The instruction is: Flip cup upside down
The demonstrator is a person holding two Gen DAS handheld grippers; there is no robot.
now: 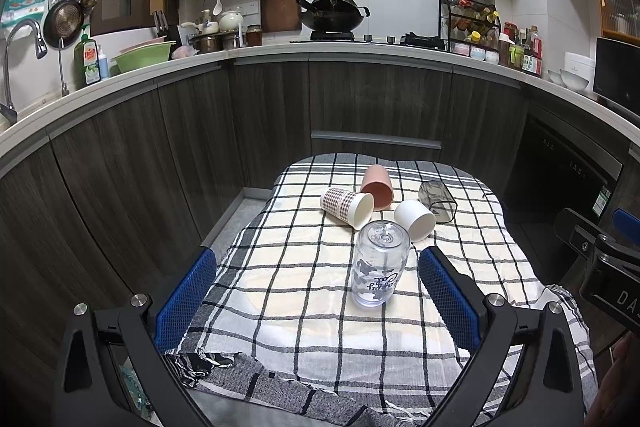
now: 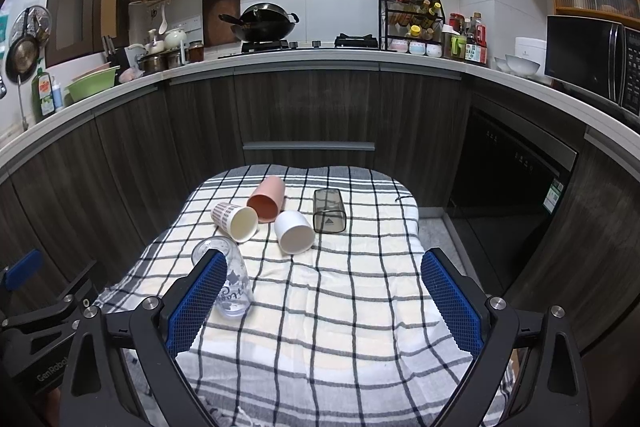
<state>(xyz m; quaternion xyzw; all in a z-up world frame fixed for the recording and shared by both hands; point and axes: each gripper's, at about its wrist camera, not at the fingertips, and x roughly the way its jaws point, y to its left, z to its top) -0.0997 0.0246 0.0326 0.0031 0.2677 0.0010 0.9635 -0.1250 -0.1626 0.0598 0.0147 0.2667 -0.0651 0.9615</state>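
I see the clear glass cup with blue printed lettering (image 1: pixel 380 265) standing upside down on the checked cloth of the desk (image 1: pixel 304 331), nearer to me than the four cups lying on their sides: a plaid paper cup (image 1: pixel 347 207), a pink cup (image 1: pixel 377 185), a white cup (image 1: pixel 415 219) and a smoky transparent square cup (image 1: pixel 437 201). My left hand-held gripper (image 1: pixel 318 291) is spread wide and empty, the glass cup between its fingers untouched. My right hand-held gripper (image 2: pixel 324 295) is equally wide, empty.
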